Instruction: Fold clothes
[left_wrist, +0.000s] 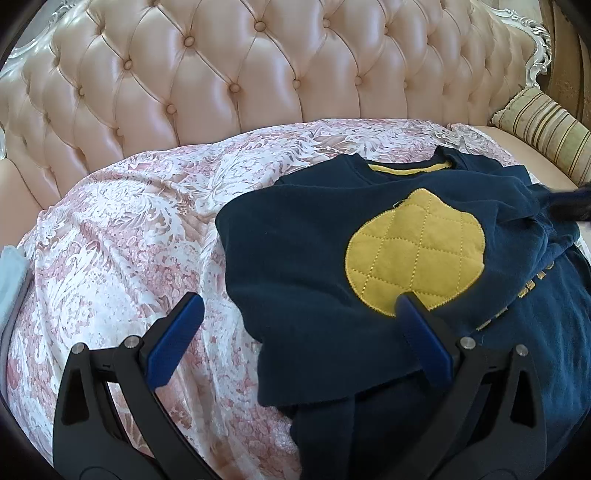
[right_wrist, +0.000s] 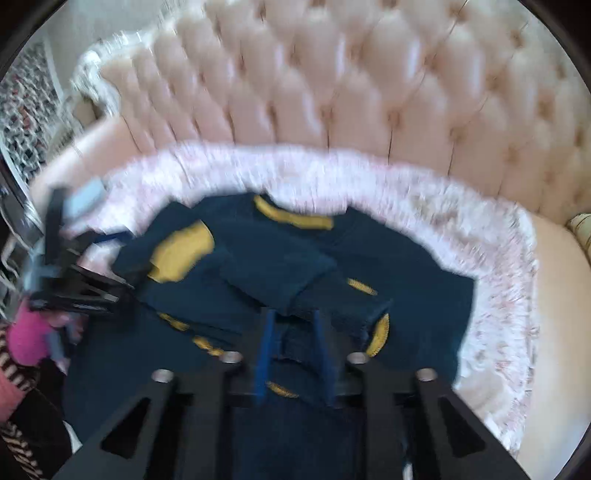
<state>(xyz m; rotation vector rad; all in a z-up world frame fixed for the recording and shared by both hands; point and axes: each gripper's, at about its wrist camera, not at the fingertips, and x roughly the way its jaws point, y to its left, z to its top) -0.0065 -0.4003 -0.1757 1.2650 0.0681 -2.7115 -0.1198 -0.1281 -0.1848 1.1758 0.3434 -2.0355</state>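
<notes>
A navy sweatshirt (left_wrist: 314, 258) with a yellow quilted elbow patch (left_wrist: 415, 254) and a yellow collar lining lies partly folded on a pink floral cover (left_wrist: 129, 240). My left gripper (left_wrist: 299, 310) is open wide over the sweatshirt's left edge, one finger above the cover and the other over the patch, with nothing gripped. The right wrist view is blurred. In it my right gripper (right_wrist: 295, 332) hovers over the sweatshirt (right_wrist: 258, 258), its blue fingers (right_wrist: 267, 350) a narrow gap apart. A ribbed navy fold lies between them, not pinched. My left gripper (right_wrist: 125, 258) shows at the left.
A tufted cream-pink sofa back (left_wrist: 221, 74) rises behind the cover. A striped cushion (left_wrist: 543, 129) rests at the right end. A pale blue item (left_wrist: 9, 280) pokes in at the left edge. A person's pink and striped clothing (right_wrist: 26, 339) is at the lower left.
</notes>
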